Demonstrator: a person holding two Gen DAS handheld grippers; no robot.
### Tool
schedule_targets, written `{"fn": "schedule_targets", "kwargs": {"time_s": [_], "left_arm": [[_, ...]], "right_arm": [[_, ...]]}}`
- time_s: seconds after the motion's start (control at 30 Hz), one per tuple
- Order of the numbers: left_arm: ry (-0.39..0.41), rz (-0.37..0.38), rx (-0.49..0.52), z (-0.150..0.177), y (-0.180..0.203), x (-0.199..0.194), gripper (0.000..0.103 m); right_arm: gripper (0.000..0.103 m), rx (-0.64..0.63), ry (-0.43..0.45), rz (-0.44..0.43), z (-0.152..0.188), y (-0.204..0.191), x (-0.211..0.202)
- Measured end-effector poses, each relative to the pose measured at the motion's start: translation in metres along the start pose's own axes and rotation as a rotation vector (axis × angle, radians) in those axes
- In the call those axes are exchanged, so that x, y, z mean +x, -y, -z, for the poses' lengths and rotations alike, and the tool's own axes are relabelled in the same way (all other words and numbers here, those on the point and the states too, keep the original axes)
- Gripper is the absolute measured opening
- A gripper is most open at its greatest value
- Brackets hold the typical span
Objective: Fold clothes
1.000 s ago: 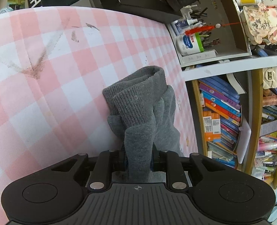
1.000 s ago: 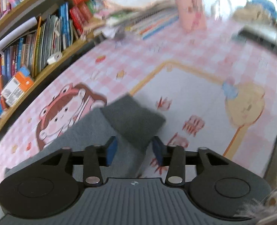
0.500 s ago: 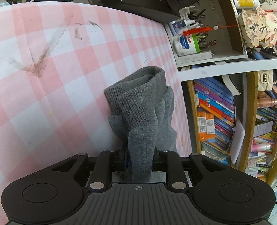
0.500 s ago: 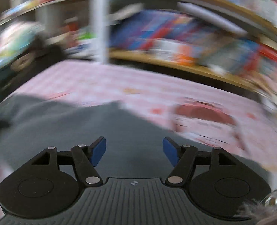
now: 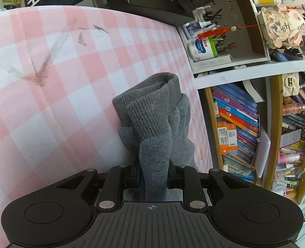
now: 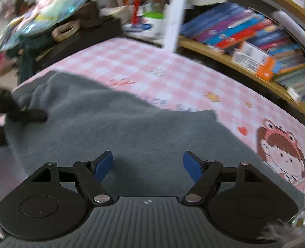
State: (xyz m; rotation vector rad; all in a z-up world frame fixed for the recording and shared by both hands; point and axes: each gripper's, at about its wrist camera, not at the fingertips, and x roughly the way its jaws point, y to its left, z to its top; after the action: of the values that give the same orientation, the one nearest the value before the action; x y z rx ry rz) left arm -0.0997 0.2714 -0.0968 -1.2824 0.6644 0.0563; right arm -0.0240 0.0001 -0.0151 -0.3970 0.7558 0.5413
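Observation:
A grey knit garment (image 6: 131, 128) lies spread on the pink checked mat (image 6: 144, 68). In the left wrist view its ribbed cuff end (image 5: 152, 111) is bunched up, and my left gripper (image 5: 153, 175) is shut on that grey fabric. My right gripper (image 6: 148, 165) hovers over the middle of the garment with its blue pads (image 6: 103, 163) wide apart; its jaws are opening and nothing is between them. The left gripper (image 6: 28, 113) shows as a dark shape at the garment's left end in the right wrist view.
Shelves of books (image 6: 255, 41) run along the mat's far side. A black box (image 5: 152, 2) with bags and a dark cloth sits at the mat's end. A cartoon girl print (image 6: 282, 153) marks the mat at the right. Desk items (image 5: 204, 47) fill a shelf cubby.
The right gripper let go of a folded grey corner, opened wide, swung and rolled across to face the spread garment and bookshelf. The left gripper kept still, holding the cuff.

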Motion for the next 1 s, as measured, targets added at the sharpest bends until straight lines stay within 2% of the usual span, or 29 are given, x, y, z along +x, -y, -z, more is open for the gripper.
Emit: {"fn": "schedule_targets", "kwargs": {"time_s": [0.07, 0.13, 0.27, 0.47, 0.53, 0.7, 0.83, 1.0], "left_arm": [[-0.003, 0.001, -0.009, -0.001, 0.000, 0.000, 0.022], [-0.006, 0.001, -0.019, -0.002, -0.001, 0.000, 0.022], [-0.005, 0.000, -0.046, -0.002, -0.001, 0.000, 0.020], [-0.017, -0.015, 0.041, -0.009, 0.016, 0.007, 0.012], [-0.014, 0.005, 0.121, -0.008, 0.031, 0.005, 0.011], [-0.009, 0.055, 0.407, 0.006, 0.081, -0.004, 0.011], [0.009, 0.048, 0.685, 0.032, 0.123, -0.010, 0.011], [0.016, 0.008, 0.974, 0.068, 0.166, -0.011, 0.011]], "right_arm": [[0.074, -0.053, -0.008, 0.020, 0.003, -0.010, 0.002], [0.074, -0.055, -0.010, 0.036, 0.003, -0.013, 0.002], [0.074, 0.011, -0.033, 0.043, 0.005, -0.010, -0.001], [0.073, 0.083, -0.047, 0.064, 0.007, -0.011, 0.003], [0.073, 0.108, -0.046, 0.060, 0.008, -0.009, 0.004], [0.073, 0.185, -0.048, 0.016, 0.010, 0.004, 0.004], [0.074, 0.215, -0.042, -0.027, 0.012, 0.020, -0.002], [0.075, 0.314, -0.021, -0.020, 0.027, 0.062, -0.021]]}}
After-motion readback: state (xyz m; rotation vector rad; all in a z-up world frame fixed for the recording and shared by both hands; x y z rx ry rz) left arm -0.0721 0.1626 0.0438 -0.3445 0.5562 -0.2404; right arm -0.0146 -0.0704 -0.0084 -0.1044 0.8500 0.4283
